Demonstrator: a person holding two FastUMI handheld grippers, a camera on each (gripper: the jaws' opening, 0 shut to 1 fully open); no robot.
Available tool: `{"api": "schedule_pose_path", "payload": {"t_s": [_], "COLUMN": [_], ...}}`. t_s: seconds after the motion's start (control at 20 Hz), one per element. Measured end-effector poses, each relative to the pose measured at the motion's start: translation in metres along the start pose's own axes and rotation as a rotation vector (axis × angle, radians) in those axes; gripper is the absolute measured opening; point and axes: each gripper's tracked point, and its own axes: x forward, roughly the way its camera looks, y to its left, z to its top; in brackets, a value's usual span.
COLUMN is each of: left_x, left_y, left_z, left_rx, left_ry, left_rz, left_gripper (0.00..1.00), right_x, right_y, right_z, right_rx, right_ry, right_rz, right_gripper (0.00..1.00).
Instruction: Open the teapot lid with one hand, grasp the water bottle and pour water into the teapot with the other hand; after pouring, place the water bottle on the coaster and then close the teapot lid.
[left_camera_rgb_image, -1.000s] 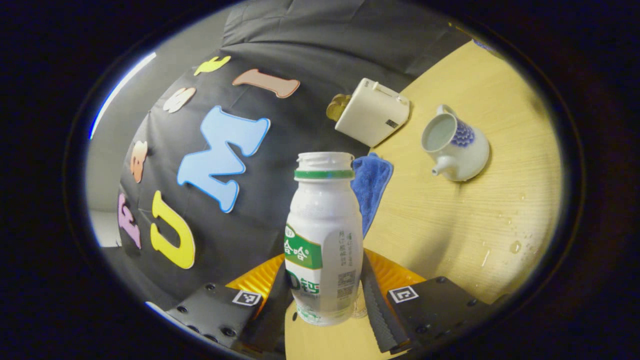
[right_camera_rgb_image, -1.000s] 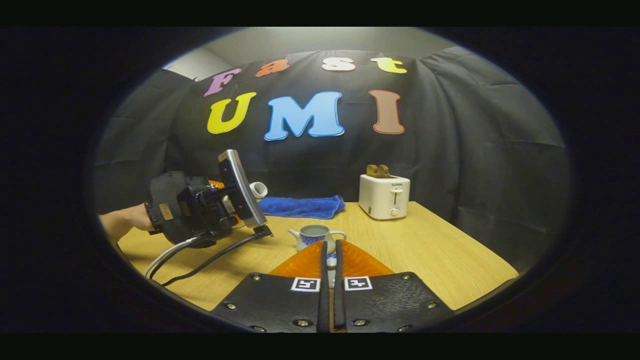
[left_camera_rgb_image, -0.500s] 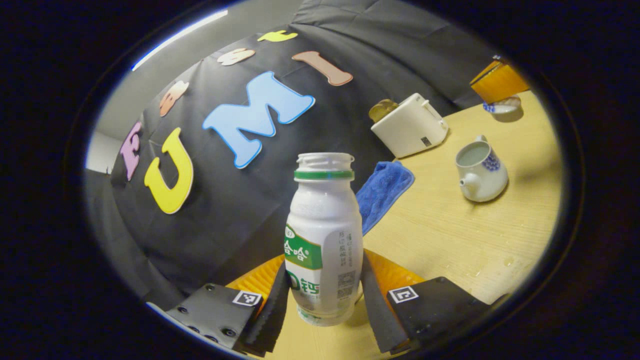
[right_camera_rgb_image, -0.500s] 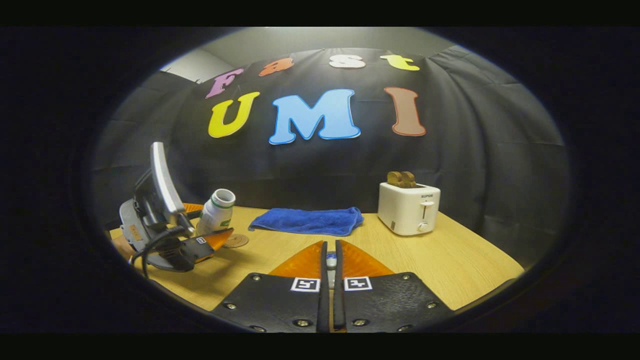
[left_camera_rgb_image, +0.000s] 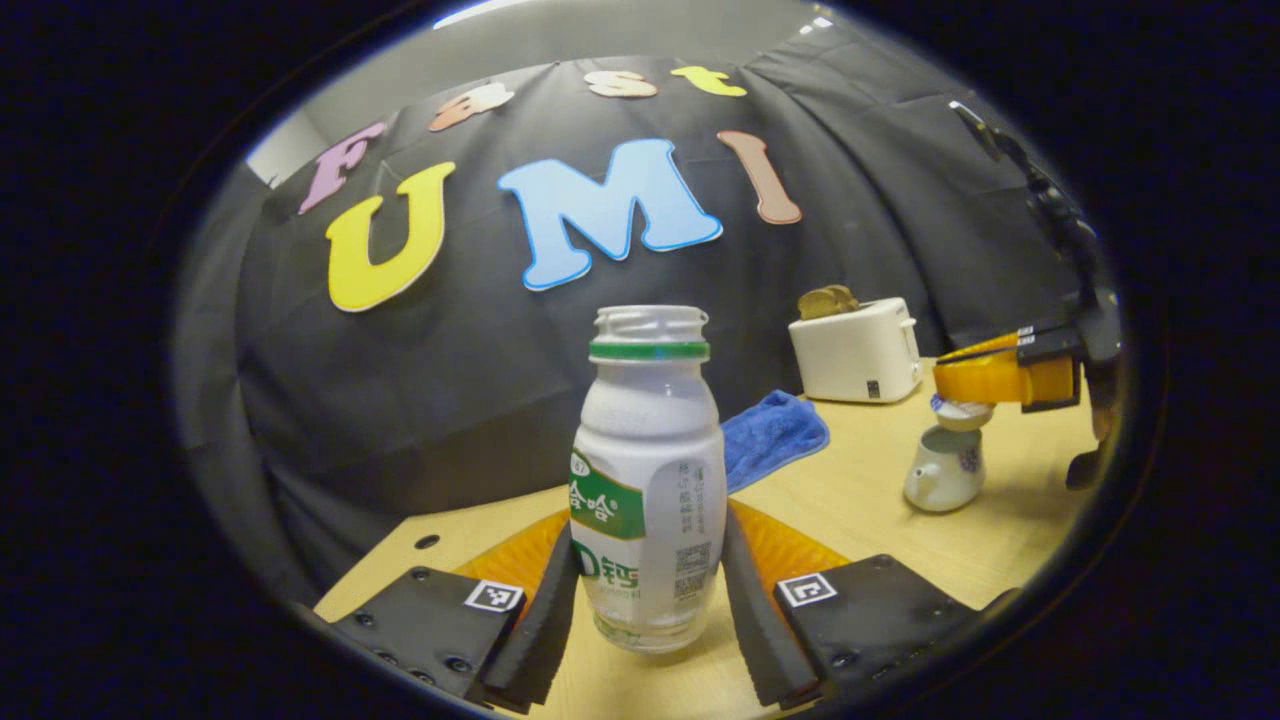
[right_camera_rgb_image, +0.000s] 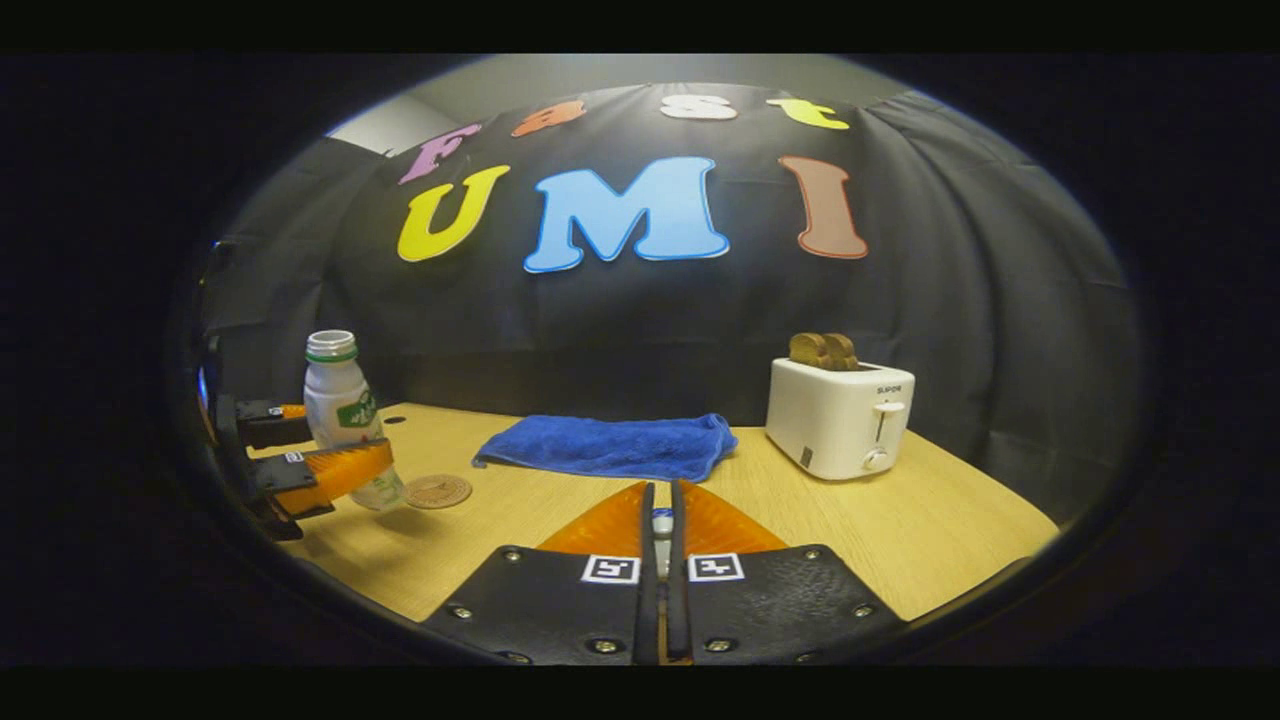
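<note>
My left gripper (left_camera_rgb_image: 650, 530) is shut on the white water bottle (left_camera_rgb_image: 648, 470), which is upright, uncapped and low over the table. From the right gripper view, the bottle (right_camera_rgb_image: 342, 410) and left gripper (right_camera_rgb_image: 345, 442) sit just left of the round brown coaster (right_camera_rgb_image: 437, 491); I cannot tell whether the bottle touches the table. My right gripper (right_camera_rgb_image: 660, 492) is shut on the knob of the small teapot lid (right_camera_rgb_image: 661, 522). In the left gripper view, that right gripper (left_camera_rgb_image: 968, 398) holds the lid (left_camera_rgb_image: 958, 411) just above the white-and-blue teapot (left_camera_rgb_image: 943, 472).
A blue towel (right_camera_rgb_image: 610, 446) lies at the back of the wooden table (right_camera_rgb_image: 930, 540). A white toaster (right_camera_rgb_image: 840, 416) with bread in it stands at the back right. The black cloth wall closes the far side.
The left gripper has swung the bottle from tilted to upright and lowered it beside the coaster. The right gripper has carried the lid over the teapot.
</note>
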Motion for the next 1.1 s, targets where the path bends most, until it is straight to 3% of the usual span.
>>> {"api": "schedule_pose_path", "payload": {"t_s": [0.05,0.15,0.2,0.25,0.3,0.35,0.45,0.55,0.6,0.7,0.75,0.8,0.85,0.9,0.95,1.0,1.05,1.1], "left_x": [-0.001,0.003,0.003,0.003,0.003,0.003,0.002,0.004,0.005,0.006,0.007,0.007,0.008,0.009,0.010,0.014,0.019,0.025], "left_y": [0.004,0.013,0.014,0.015,0.018,0.021,0.026,0.028,0.028,0.031,0.033,0.036,0.038,0.041,0.047,0.054,0.059,0.062], "left_z": [0.001,-0.003,-0.006,-0.007,-0.007,-0.005,-0.004,-0.008,-0.012,-0.017,-0.017,-0.015,-0.012,-0.011,-0.010,-0.011,-0.011,-0.013], "left_rx": [-0.010,-0.014,-0.021,-0.031,-0.038,-0.045,-0.060,-0.070,-0.074,-0.091,-0.108,-0.130,-0.154,-0.172,-0.188,-0.204,-0.226,-0.243], "left_ry": [-0.003,-0.001,0.003,0.004,0.004,-0.002,-0.012,-0.008,-0.002,0.009,0.005,-0.007,-0.022,-0.032,-0.037,-0.037,-0.035,-0.031], "left_rz": [0.005,0.015,0.015,0.013,0.016,0.023,0.034,0.038,0.041,0.050,0.061,0.067,0.073,0.079,0.091,0.100,0.104,0.099], "left_gripper": [0.84,0.84,0.71,0.77,0.71,0.84,0.70,0.84,0.84,0.84,0.77,0.84,0.78,0.84,0.84,0.84,0.84,0.77], "right_x": [0.003,0.008,0.010,0.012,0.013,0.014,0.015,0.016,0.016,0.011,0.007,0.003,-0.003,-0.004,-0.008,-0.012,-0.014,-0.016], "right_y": [-0.003,-0.002,0.000,0.000,-0.001,-0.002,-0.002,-0.004,-0.004,-0.001,-0.001,-0.003,-0.001,0.000,0.002,0.007,0.011,0.015], "right_z": [-0.004,-0.012,-0.016,-0.019,-0.022,-0.024,-0.025,-0.035,-0.032,-0.032,-0.027,-0.020,-0.010,-0.002,0.004,0.007,0.008,0.010], "right_rx": [-0.011,-0.013,-0.007,-0.005,-0.006,-0.008,0.001,0.012,0.018,0.026,0.031,0.036,0.031,0.019,0.007,0.005,0.006,0.009], "right_ry": [0.008,0.026,0.037,0.047,0.056,0.056,0.053,0.076,0.057,0.056,0.043,0.016,-0.017,-0.047,-0.068,-0.079,-0.084,-0.089], "right_rz": [-0.010,-0.010,-0.002,-0.002,-0.004,-0.006,-0.004,-0.006,-0.003,0.011,0.014,0.005,0.014,0.014,0.015,0.024,0.038,0.051], "right_gripper": [0.04,0.04,0.03,0.03,0.04,0.04,0.03,0.04,0.00,0.10,0.12,0.02,0.20,0.36,0.65,0.76,0.80,0.80]}}
